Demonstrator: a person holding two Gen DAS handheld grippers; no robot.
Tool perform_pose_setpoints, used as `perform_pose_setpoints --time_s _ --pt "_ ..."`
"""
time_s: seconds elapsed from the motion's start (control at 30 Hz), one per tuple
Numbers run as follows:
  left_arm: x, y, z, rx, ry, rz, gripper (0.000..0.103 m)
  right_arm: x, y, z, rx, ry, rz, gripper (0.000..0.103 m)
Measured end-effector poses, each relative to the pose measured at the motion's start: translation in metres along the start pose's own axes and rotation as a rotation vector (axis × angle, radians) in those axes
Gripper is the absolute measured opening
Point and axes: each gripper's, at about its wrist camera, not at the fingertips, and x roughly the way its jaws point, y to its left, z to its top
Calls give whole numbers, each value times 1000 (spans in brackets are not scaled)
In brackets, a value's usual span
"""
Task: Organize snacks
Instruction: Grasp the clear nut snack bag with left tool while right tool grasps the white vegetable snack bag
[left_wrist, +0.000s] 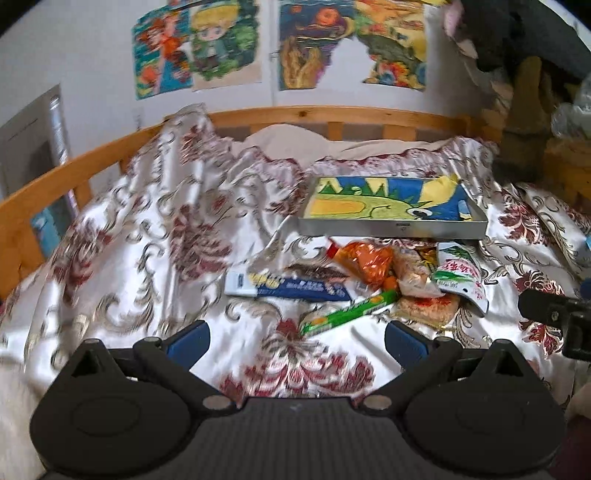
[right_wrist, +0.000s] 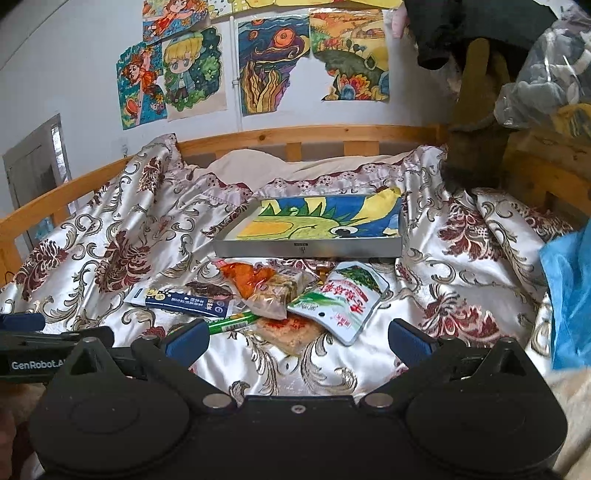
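A heap of snacks lies on the bedspread in front of a shallow metal tray lined with a colourful drawing. The heap holds a blue packet, a green stick pack, an orange bag, a white-and-green pouch and a cracker pack. My left gripper is open just short of the green stick. My right gripper is open too, near the cracker pack. Neither holds anything.
A satin floral bedspread covers the bed, with a wooden rail along the left and back. Drawings hang on the wall. Dark clothes hang at the back right and a blue plastic bag lies at the right.
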Motion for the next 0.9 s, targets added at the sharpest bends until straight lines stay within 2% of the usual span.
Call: perform_pose_setpoints --time_s 0.13,0.3,0.43,0.53,0.7,0.9 --pt "18 -4 22 33 33 -51 103 13 -11 20 13 21 32 102" --pt "51 -2 44 -53 117 -198 103 50 -30 47 45 82 1 102" --pt "77 -15 57 -49 103 -227 103 87 -47 57 91 168 -28 102" --pt "99 -26 65 -28 102 -255 103 112 -62 64 164 213 -8 102" --pt "133 -39 71 -14 93 -368 102 152 -77 76 232 262 37 102" --pt "166 -54 73 1 136 -416 102 197 -95 71 330 342 65 102"
